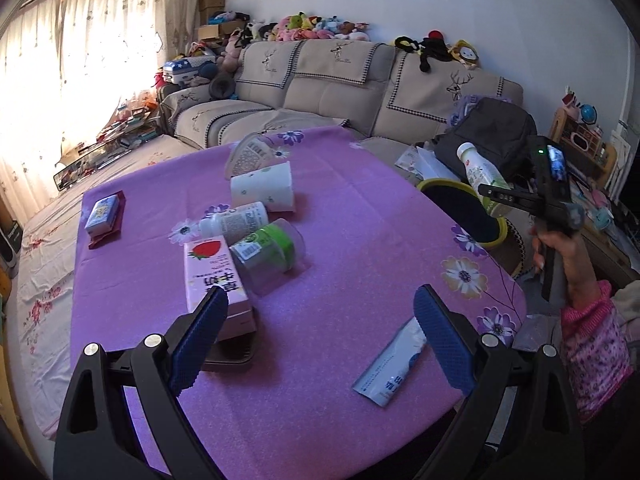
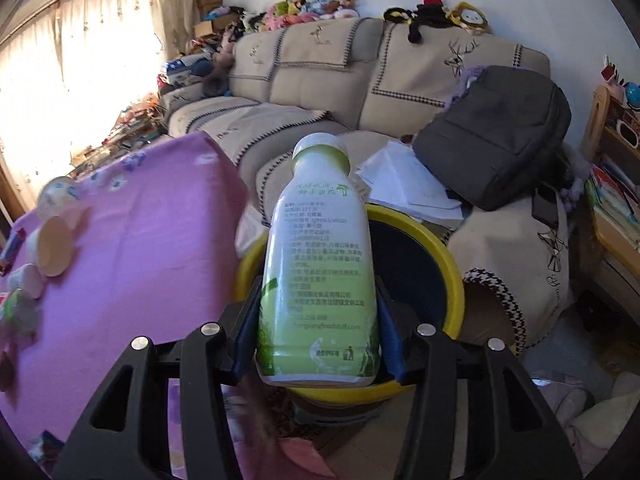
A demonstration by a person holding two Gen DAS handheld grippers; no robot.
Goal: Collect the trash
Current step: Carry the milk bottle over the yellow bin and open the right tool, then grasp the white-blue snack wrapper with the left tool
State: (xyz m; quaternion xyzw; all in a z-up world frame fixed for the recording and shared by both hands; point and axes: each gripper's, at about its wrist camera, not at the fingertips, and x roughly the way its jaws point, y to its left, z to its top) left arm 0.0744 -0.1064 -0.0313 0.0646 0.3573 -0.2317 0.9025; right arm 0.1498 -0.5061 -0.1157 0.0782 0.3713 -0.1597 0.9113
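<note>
Release hazard: the right tool [image 2: 318, 344] holds the bottle [image 2: 316, 280] by its lower body only, cap end pointing forward and up. If the blue pads [image 2: 245, 340] let go while the bottle leans this way, it may strike the yellow rim of the bin [image 2: 440, 248] and bounce to the floor (the bin stands off the edge of the tabletop [image 2: 152, 240], so nothing would catch it). The smooth plastic wall could also slip in the grip before release.

Position: in the right wrist view the bottle sits clamped between both pads, its base nearest the camera, directly over the dark opening of the bin.

The left tool [image 1: 320, 344] hangs spread wide and empty above the tabletop. A pink carton [image 1: 216, 276] lies just beyond its left pad, a flat white pouch [image 1: 390, 368] by its right pad. More trash lies farther in: a green-banded jar [image 1: 268, 256] and a paper cup [image 1: 262, 192].
</note>
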